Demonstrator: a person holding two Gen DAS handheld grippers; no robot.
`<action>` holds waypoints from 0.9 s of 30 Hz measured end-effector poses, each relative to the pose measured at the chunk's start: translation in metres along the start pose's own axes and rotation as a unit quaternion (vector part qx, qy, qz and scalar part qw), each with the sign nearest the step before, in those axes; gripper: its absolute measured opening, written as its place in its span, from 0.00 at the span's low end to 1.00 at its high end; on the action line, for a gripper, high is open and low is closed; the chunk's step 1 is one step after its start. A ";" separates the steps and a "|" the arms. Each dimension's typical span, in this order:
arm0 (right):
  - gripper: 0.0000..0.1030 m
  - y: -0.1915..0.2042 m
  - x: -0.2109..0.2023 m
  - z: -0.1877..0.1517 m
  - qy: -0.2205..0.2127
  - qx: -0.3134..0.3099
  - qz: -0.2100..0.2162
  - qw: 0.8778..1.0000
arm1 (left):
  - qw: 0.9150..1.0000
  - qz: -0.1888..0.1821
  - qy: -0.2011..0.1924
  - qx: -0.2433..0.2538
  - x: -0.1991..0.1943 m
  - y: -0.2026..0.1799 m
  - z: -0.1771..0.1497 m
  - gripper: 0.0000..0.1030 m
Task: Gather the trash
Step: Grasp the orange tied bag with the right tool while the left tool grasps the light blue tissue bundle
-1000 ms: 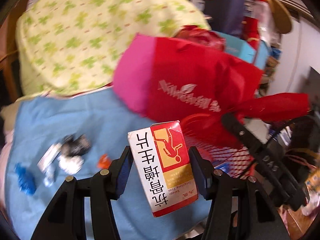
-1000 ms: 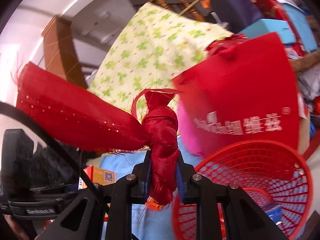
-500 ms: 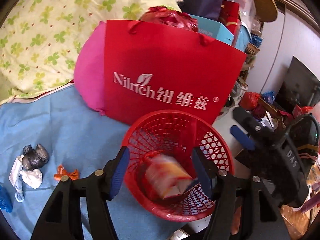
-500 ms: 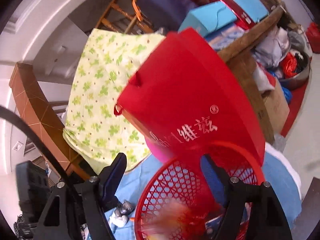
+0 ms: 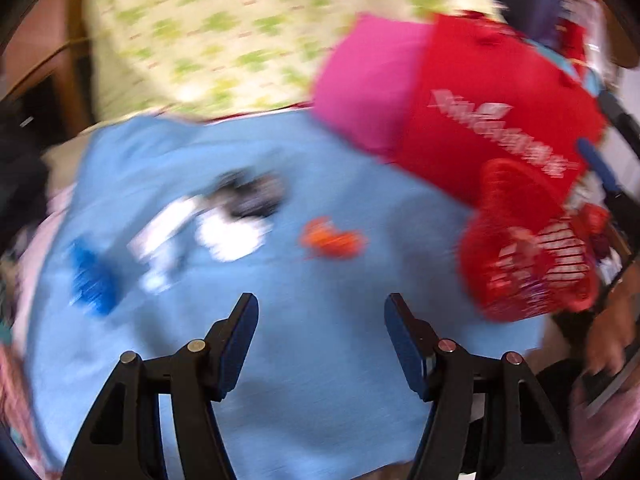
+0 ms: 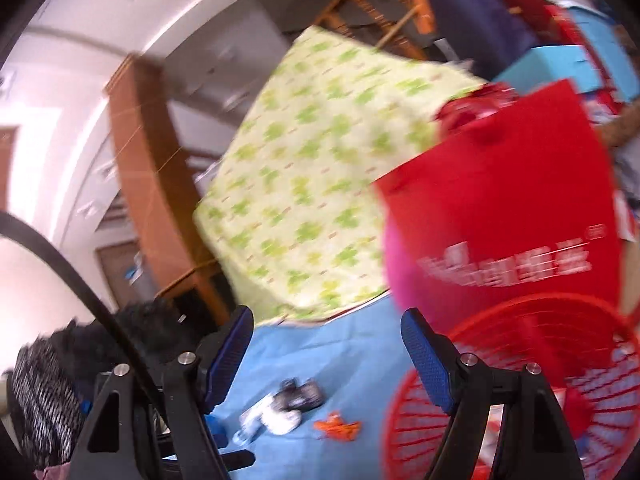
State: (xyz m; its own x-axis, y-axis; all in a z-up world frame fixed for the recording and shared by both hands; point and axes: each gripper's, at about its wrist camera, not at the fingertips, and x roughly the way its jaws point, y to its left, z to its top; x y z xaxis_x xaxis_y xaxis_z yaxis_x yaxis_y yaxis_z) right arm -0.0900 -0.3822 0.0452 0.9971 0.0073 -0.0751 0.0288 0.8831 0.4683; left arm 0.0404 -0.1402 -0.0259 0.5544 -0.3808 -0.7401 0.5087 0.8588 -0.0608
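Note:
Both views are motion-blurred. My left gripper (image 5: 320, 312) is open and empty above a blue cloth (image 5: 320, 380). Ahead of it lie an orange scrap (image 5: 332, 238), a white crumpled wad (image 5: 232, 238), a dark wad (image 5: 252, 196), a white wrapper (image 5: 160, 236) and a blue scrap (image 5: 94, 280). The red mesh basket (image 5: 528, 256) stands at the right with trash inside. My right gripper (image 6: 326, 340) is open and empty, level beside the red basket (image 6: 520, 400). Below it lie the orange scrap (image 6: 338, 428), the white wad (image 6: 284, 420) and the dark wad (image 6: 300, 396).
A red and pink shopping bag (image 5: 480, 120) stands behind the basket. A green-patterned pillow (image 5: 240, 32) leans at the back of the cloth. A hand (image 5: 608, 332) shows at the right edge. Wooden furniture (image 6: 140, 160) and stacked boxes (image 6: 560, 64) fill the background.
My left gripper let the red and white box drop into the basket, then swung left over the cloth. My right gripper opened and released the red fabric bundle over the basket.

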 end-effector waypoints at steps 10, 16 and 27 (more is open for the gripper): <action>0.76 0.066 0.102 -0.065 0.163 -0.047 0.022 0.985 | 0.993 0.072 0.008 -0.097 -0.006 0.114 -0.041 0.64; 0.72 0.048 0.157 -0.100 0.266 -0.019 -0.026 0.964 | 0.993 0.056 0.015 -0.105 0.019 0.130 -0.044 0.64; 0.62 -0.014 0.220 -0.126 0.362 0.055 -0.075 0.928 | 0.994 0.047 0.036 -0.097 0.092 0.150 0.014 0.64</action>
State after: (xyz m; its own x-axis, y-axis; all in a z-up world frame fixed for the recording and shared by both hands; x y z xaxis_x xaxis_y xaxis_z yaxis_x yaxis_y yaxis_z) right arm 0.1205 -0.3338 -0.0885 0.6742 0.2368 -0.6996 0.2093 0.8471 0.4885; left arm 0.1771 -0.0507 -0.0936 0.5422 -0.2759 -0.7936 0.3165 0.9421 -0.1112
